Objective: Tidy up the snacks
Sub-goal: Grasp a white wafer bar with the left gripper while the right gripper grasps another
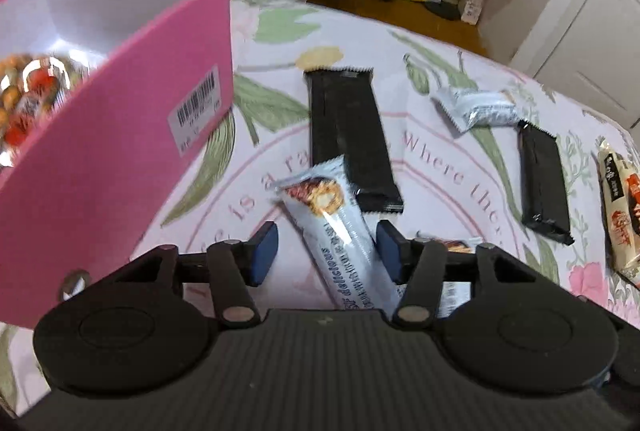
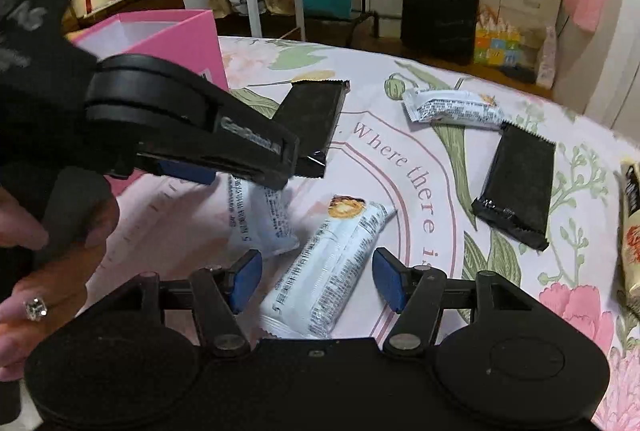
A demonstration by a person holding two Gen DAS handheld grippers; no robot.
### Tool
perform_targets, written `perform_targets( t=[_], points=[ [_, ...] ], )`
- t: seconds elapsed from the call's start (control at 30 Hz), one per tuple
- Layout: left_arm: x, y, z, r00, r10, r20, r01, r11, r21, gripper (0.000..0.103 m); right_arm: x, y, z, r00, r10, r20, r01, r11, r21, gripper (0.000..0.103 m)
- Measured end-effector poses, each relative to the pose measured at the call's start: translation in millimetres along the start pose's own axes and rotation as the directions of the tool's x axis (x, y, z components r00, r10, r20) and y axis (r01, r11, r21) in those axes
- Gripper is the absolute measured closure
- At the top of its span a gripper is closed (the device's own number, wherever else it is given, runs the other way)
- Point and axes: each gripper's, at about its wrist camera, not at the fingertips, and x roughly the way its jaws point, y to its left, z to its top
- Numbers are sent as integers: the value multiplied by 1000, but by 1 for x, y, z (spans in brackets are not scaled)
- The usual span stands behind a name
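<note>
Left gripper (image 1: 326, 251) fingers straddle a white snack bar (image 1: 340, 243), right pad touching (left apart). Right gripper (image 2: 316, 281) fingers stand wide around another white bar (image 2: 332, 267) on the floral table (image 2: 420, 191).

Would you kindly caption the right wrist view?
Right gripper open over a white snack bar on the floral cloth.

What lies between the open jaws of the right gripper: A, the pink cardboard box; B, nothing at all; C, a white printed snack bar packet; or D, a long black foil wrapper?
C: in the right wrist view a white printed snack bar packet lies on the floral cloth between the blue pads of the right gripper, which stand clear of it.
</note>
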Motion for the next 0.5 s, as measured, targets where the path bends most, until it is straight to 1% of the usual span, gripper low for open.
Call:
perform_targets(
  t=[0.1,0.13,0.17,0.2,0.23,0.27,0.3,0.4,0.5],
  points=[
    [4,3,-1,1000,-16,2,16,1000,0,47,-2,10,-7,998,-61,25,63,995,-79,39],
    [4,3,-1,1000,-19,1,19,1000,-1,47,-2,13,-9,997,-74,30,77,992,-97,43],
    [4,4,-2,1000,-23,-5,23,1000,0,49,-4,14,-10,996,-83,36,87,991,-106,54],
    [3,4,-3,999,-32,-13,32,999,2,54,-6,15,-13,995,-85,45,90,990,-111,57],
    [2,5,-4,999,-42,-20,42,999,3,58,-8,15,-13,996,-78,48,83,991,-106,59],
    [1,5,-5,998,-49,-28,49,999,6,58,-11,13,-14,996,-69,51,73,993,-92,64],
    [0,6,-6,998,-57,-36,57,998,12,60,-14,11,-15,997,-59,53,62,995,-73,66],
    [-4,5,-8,996,-71,-47,72,997,27,65,-20,5,-15,998,-41,52,43,999,-32,69],
    [-11,4,-9,995,-85,-57,88,995,43,67,-26,-4,-15,999,-21,50,20,1000,23,69]
  ],
)
